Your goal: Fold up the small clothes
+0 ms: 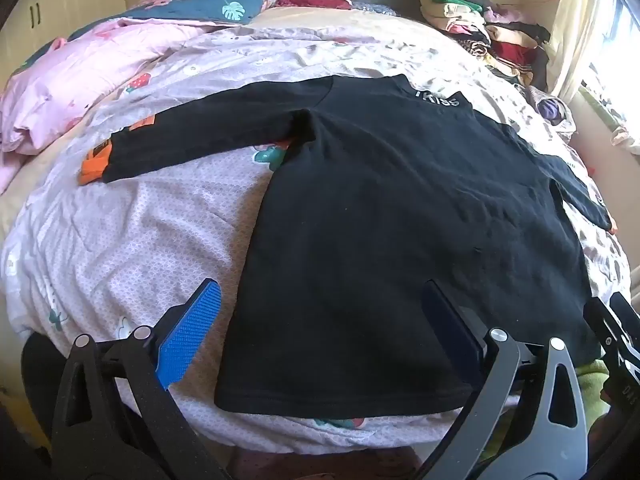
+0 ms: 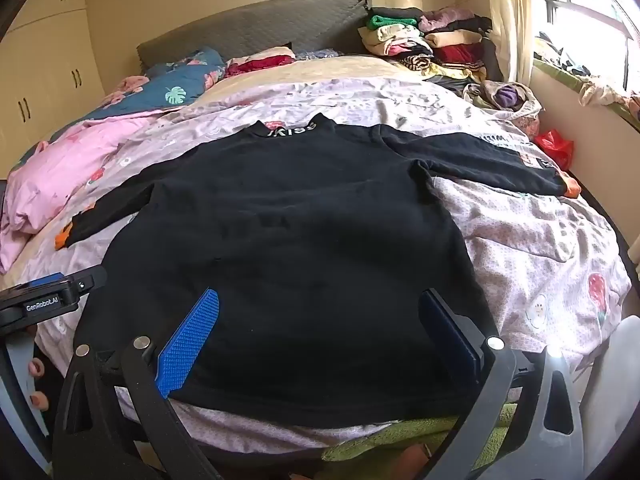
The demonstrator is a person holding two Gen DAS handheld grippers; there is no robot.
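Note:
A small black long-sleeved shirt (image 1: 400, 220) lies flat on the bed, collar at the far end, hem near me, both sleeves spread out with orange cuffs. It also shows in the right wrist view (image 2: 288, 232). My left gripper (image 1: 324, 312) is open and empty, hovering over the hem's left part, its left finger beside the shirt's left edge. My right gripper (image 2: 320, 316) is open and empty over the hem's middle and right part. The left gripper's body (image 2: 44, 304) shows at the right view's left edge.
The shirt rests on a pale pink patterned duvet (image 1: 140, 232) covering the bed. A pink and blue quilt (image 1: 80, 64) is bunched at the far left. A pile of folded clothes (image 2: 432, 44) sits at the far right by the headboard. A window and curtain (image 2: 560, 20) are on the right.

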